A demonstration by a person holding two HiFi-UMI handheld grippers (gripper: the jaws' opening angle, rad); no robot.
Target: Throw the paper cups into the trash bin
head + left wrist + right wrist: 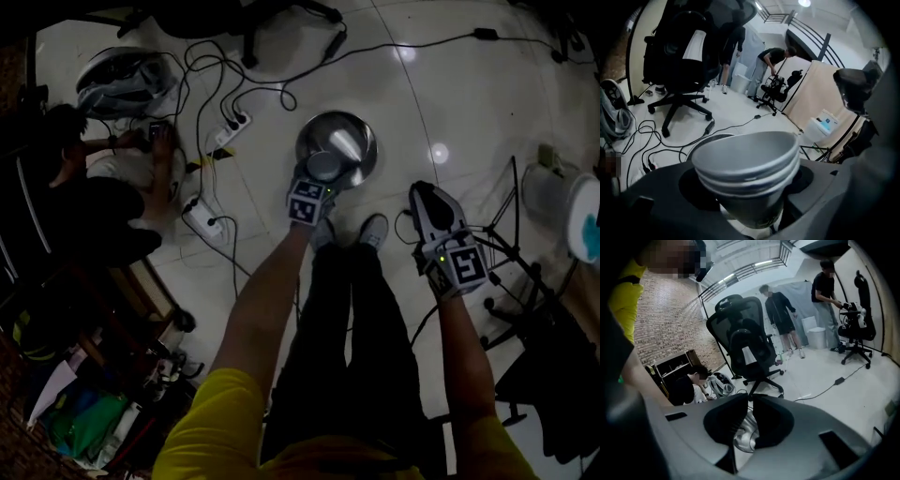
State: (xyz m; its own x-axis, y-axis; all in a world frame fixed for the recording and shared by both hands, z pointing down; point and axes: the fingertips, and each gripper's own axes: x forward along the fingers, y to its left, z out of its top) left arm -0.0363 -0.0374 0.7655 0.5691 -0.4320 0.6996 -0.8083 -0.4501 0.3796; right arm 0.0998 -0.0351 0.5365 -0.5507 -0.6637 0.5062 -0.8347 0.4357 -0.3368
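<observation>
Gripping a nested stack of paper cups [747, 171] between its fingers, the left gripper [323, 180] reaches forward so the stack hangs over the near side of the open trash bin [364, 127] on the floor [469, 84], likely so that letting go drops them straight in. The right gripper [427, 199] sits off to the side of the bin, fingers drawn narrow with nothing between them, apparently not needed here. Beyond the bin, cables [211, 70] and a power strip [234, 125] trail toward an office chair [689, 51].
</observation>
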